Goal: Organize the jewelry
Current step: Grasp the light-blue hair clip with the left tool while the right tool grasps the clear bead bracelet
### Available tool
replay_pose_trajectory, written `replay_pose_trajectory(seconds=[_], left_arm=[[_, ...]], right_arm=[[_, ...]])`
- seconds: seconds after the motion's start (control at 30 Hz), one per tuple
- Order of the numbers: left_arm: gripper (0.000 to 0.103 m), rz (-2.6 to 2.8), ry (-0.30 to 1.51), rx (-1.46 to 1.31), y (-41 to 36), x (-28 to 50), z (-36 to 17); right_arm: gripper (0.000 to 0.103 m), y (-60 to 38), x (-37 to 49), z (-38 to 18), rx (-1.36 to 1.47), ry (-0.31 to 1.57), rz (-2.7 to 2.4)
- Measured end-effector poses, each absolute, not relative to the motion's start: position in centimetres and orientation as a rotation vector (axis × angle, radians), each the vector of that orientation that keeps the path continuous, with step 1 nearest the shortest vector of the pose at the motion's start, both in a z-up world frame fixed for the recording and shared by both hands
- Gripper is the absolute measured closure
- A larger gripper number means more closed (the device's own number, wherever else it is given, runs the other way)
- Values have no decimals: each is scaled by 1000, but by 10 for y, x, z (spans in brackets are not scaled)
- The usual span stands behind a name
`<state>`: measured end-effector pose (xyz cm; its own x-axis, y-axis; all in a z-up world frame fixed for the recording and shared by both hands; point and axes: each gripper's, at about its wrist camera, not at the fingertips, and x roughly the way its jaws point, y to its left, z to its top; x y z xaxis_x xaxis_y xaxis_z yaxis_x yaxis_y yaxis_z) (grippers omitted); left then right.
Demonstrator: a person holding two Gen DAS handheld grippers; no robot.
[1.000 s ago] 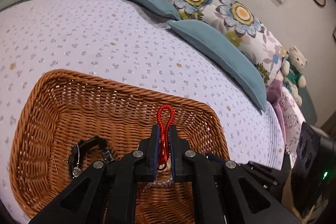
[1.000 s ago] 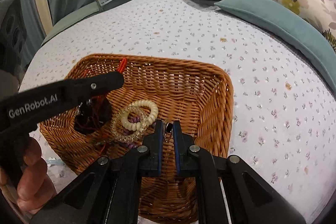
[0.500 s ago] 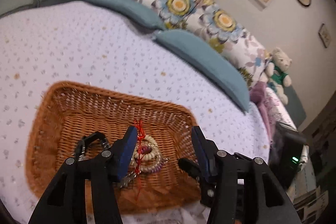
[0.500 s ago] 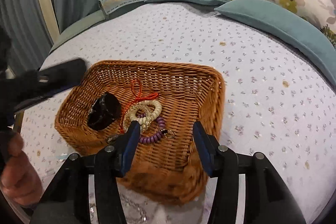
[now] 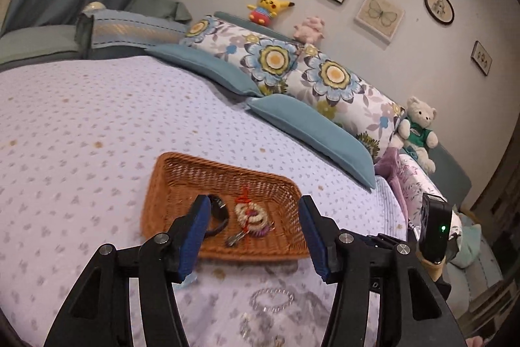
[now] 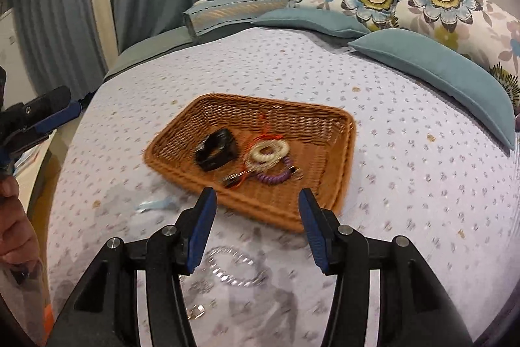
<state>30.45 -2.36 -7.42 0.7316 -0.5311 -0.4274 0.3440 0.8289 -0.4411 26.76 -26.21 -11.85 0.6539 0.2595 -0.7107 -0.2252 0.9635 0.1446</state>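
A brown wicker basket (image 5: 169, 184) (image 6: 338, 152) sits on the bedspread. In it lie a black bracelet (image 5: 218, 210) (image 6: 216, 148), a cream beaded bracelet with a red cord (image 5: 250, 212) (image 6: 268, 152) and a purple coil bracelet (image 6: 274, 176). My left gripper (image 5: 253, 236) is open and empty, held above and in front of the basket. My right gripper (image 6: 256, 230) is open and empty, also in front of the basket. A clear bead bracelet (image 5: 272, 300) (image 6: 234, 265) lies on the bed below the grippers, with a small ring (image 6: 196, 311) near it.
Teal and floral pillows (image 5: 312, 129) (image 6: 432, 64) line the far side of the bed. Plush toys (image 5: 417, 127) sit at the right. A pale blue scrap (image 6: 156, 204) lies left of the basket. The other gripper (image 6: 39, 116) shows at the left edge.
Both grippers opened, dropping the red-cord piece and a small item into the basket, then pulled back and up away from it.
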Motion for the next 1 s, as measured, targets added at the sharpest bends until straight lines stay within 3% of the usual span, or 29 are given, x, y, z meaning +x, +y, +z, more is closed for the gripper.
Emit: replay_pose_trajectory(seconds=[0.63, 1.0], left_arm=[[45, -373, 677, -280, 0, 263, -130], [45, -350, 809, -142, -5, 295, -183]], right_arm=[[49, -266, 232, -151, 79, 873, 277], [49, -256, 248, -193, 30, 946, 243]])
